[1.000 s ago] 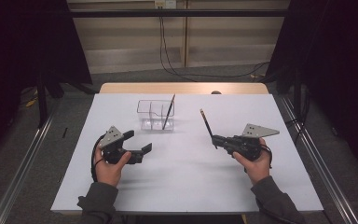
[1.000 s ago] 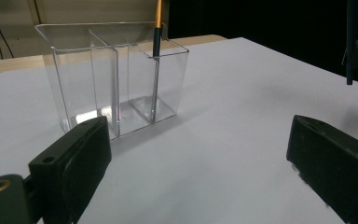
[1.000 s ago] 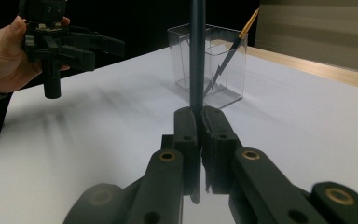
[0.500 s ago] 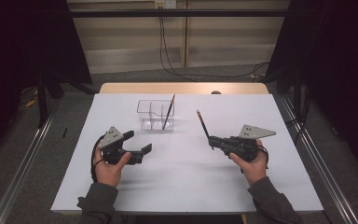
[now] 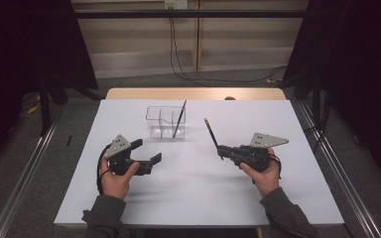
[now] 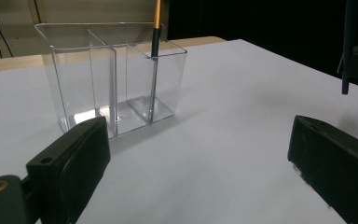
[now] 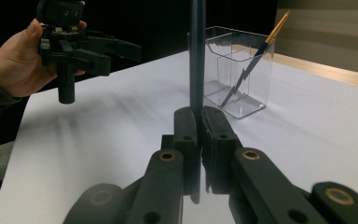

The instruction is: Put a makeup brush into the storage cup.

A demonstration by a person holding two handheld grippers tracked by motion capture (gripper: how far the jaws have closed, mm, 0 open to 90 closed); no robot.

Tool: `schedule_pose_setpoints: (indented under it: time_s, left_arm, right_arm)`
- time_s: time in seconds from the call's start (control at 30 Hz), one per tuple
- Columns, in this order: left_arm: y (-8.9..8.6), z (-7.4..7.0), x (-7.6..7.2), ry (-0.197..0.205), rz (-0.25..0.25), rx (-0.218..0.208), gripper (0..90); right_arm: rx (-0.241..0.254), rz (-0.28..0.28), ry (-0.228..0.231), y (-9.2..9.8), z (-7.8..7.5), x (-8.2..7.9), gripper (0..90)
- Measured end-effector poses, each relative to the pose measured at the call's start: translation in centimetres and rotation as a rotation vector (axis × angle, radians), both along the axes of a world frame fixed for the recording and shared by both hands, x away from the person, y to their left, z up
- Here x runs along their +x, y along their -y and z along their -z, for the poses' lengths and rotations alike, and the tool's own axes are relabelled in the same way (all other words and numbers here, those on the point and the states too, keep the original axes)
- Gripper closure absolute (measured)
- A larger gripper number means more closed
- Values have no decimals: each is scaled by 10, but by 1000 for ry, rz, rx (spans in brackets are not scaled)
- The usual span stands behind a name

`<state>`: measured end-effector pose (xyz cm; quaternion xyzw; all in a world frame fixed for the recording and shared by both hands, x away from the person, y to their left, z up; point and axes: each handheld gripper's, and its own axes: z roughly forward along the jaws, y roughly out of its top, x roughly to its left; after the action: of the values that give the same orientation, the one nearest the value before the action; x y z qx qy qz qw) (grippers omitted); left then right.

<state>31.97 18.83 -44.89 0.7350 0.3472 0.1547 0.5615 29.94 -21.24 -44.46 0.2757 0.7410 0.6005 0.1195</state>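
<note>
Right gripper (image 5: 222,150) clamped on a dark pencil (image 5: 211,133), fingers (image 7: 186,135) pressed together around the shaft near its lower end, pencil rising at a slant toward the far side of the white tabletop (image 5: 193,198) in the high view and standing straight up between the pads in the right gripper view. Left gripper (image 5: 146,151) held low over the tabletop, fingers (image 6: 70,168) spread wide with nothing between them. Clear divided holder (image 5: 164,121) standing upright on the far middle of the tabletop, well apart from both grippers. Second pencil (image 5: 180,118) leaning inside the holder's right-hand compartment, orange-tipped end (image 6: 157,11) sticking out above the rim. Held pencil to the right of the holder, not touching it.
</note>
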Motion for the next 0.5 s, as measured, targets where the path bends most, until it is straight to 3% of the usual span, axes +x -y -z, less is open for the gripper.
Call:
schedule_pose_setpoints:
  time_s: [0.4,0.5]
  left_arm:
    - [4,-2,2,-1,17,-14,36]
    - [6,-2,2,-17,11,-32,19]
  right_arm:
    - [7,-25,-2,-8,1,2,852]
    - [9,-30,-1,-10,2,3,852]
